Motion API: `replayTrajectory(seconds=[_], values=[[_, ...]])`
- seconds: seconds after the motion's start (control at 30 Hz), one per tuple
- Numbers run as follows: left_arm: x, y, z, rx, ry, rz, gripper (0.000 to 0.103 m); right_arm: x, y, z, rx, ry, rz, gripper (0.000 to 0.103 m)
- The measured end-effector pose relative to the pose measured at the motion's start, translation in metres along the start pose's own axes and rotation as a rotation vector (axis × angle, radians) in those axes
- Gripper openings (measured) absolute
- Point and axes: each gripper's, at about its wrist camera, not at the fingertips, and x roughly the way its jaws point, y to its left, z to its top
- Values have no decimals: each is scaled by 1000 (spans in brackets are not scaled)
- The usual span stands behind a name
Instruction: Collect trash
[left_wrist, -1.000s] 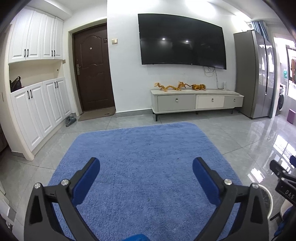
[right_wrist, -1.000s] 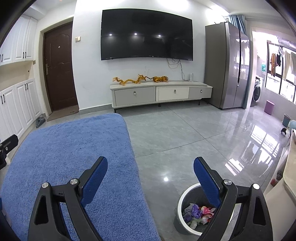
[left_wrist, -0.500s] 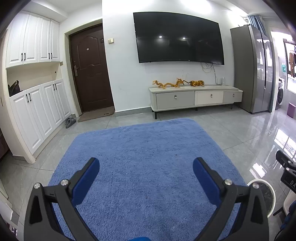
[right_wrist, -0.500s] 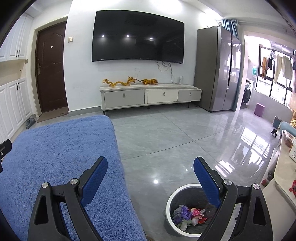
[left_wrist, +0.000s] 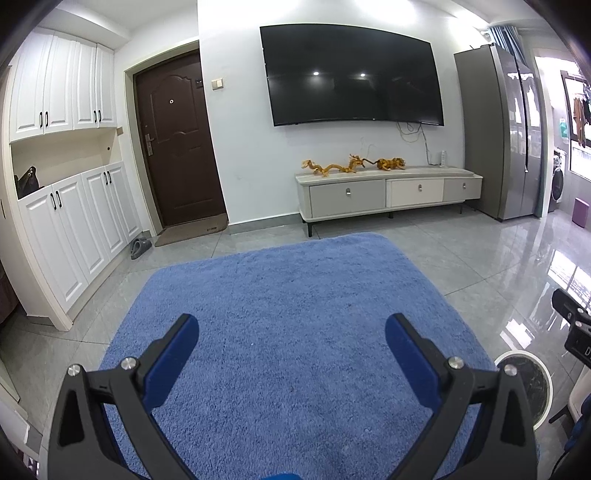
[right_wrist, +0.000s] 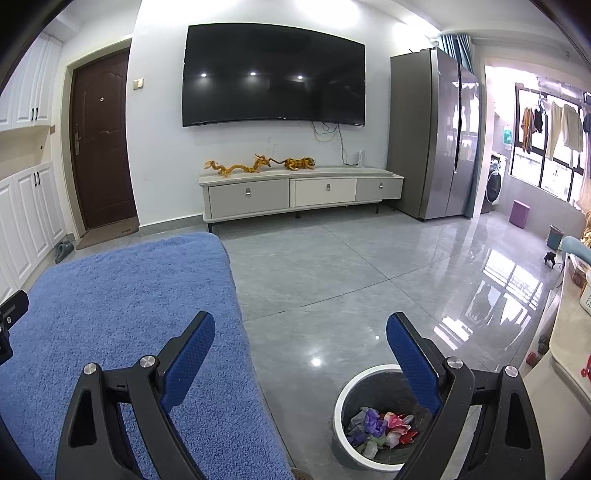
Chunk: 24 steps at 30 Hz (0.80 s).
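Observation:
A round grey trash bin (right_wrist: 343, 402) with a white rim stands on the grey floor just right of the blue rug (right_wrist: 122, 317). Crumpled coloured wrappers (right_wrist: 380, 430) lie inside it. My right gripper (right_wrist: 300, 334) is open and empty, held above the floor with its right finger over the bin. My left gripper (left_wrist: 291, 334) is open and empty above the blue rug (left_wrist: 291, 295). The bin's rim (left_wrist: 532, 360) shows at the lower right of the left wrist view. No loose trash shows on the rug or floor.
A TV cabinet (right_wrist: 301, 192) with golden dragon figures stands under a wall TV (right_wrist: 273, 75). A grey fridge (right_wrist: 432, 136) is at the right, a brown door (left_wrist: 177, 144) and white cupboards (left_wrist: 66, 229) at the left. A table edge (right_wrist: 565, 343) is at far right.
Both cameras have risen and tilted a little; the rug and bin sit lower in view. Both grippers stayed open and empty.

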Motion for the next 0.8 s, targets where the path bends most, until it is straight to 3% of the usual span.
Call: replayTrajectory(seconds=[0.8], values=[[-4,-4,-1,22,0,-9,102,-3,3,0,-3,3,-7,93]])
